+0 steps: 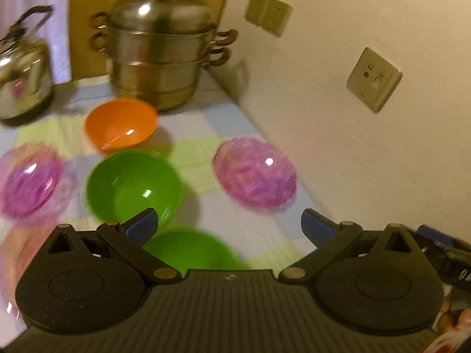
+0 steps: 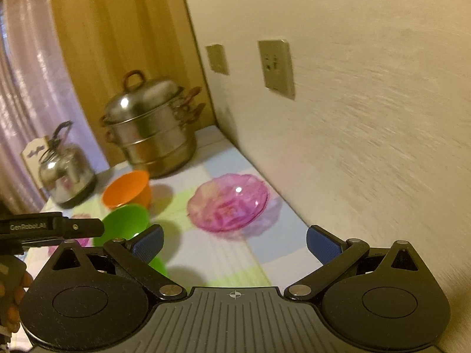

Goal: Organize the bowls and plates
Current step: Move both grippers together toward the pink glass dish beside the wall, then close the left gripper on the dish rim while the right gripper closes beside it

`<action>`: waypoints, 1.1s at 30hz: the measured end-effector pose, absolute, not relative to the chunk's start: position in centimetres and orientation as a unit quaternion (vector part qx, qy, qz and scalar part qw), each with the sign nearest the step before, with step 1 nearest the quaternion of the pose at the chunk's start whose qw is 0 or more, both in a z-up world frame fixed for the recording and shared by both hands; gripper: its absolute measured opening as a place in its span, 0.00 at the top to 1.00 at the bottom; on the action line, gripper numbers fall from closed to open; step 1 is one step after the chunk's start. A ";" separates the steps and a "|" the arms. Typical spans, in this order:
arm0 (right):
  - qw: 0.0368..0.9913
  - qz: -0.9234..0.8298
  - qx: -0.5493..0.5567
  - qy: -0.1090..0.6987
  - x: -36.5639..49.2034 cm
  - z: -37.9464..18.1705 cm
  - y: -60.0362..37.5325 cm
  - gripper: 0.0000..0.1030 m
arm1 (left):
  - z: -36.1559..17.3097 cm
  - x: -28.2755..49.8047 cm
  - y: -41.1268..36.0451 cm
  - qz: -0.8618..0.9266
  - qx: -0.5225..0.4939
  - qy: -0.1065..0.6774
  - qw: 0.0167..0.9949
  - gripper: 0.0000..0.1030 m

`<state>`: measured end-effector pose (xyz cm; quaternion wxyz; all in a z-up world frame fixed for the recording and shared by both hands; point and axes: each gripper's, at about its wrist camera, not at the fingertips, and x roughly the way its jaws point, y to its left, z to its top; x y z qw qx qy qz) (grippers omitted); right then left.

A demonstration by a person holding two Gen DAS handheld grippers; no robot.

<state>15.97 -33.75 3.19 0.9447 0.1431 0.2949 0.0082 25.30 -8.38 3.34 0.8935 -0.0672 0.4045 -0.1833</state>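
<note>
1. Both grippers hang above a bench [image 1: 206, 123] covered in a pale checked cloth, beside a cream wall. The left gripper [image 1: 229, 226] has its jaws spread wide and holds nothing. The right gripper [image 2: 234, 242] is likewise released and empty.
2. The dishes lie scattered and unstacked: an orange bowl [image 1: 120, 123] near a steel steamer pot [image 1: 162, 50], a green bowl [image 1: 134, 186] just in front of it, a second green bowl [image 1: 191, 248] right under the left gripper, and a pink glass plate [image 2: 228, 203] near the wall. Another pink glass dish [image 1: 31, 179] sits at the left.
3. Risk: the glass plate is thin and slick, so a pinch on its rim may slip or chip it.
4. Risk: both views are blurred by motion, so a fast approach may knock the light plastic bowls aside, or bump the kettle [image 1: 23, 67].
5. Readable writing: "GenRobot.AI" on the left gripper's body, seen from the right wrist view. Nothing else is legible.
</note>
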 end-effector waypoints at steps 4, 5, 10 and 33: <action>0.940 -0.011 0.159 0.301 19.5 1.9 -34.3 0.01 | 2.8 30.1 -10.3 -0.192 -0.048 0.402 0.894 0.00; 0.938 -0.016 0.165 0.305 20.4 1.5 -34.4 0.01 | 2.6 31.2 -10.7 -0.192 -0.039 0.400 0.895 0.01; 0.926 -0.037 0.196 0.319 24.6 -1.3 -35.1 0.01 | 0.1 36.9 -12.6 -0.196 0.002 0.419 0.887 0.07; 0.873 -0.091 0.262 0.400 36.9 -12.0 -36.7 0.40 | -11.0 48.2 -17.5 -0.201 0.066 0.513 0.832 0.55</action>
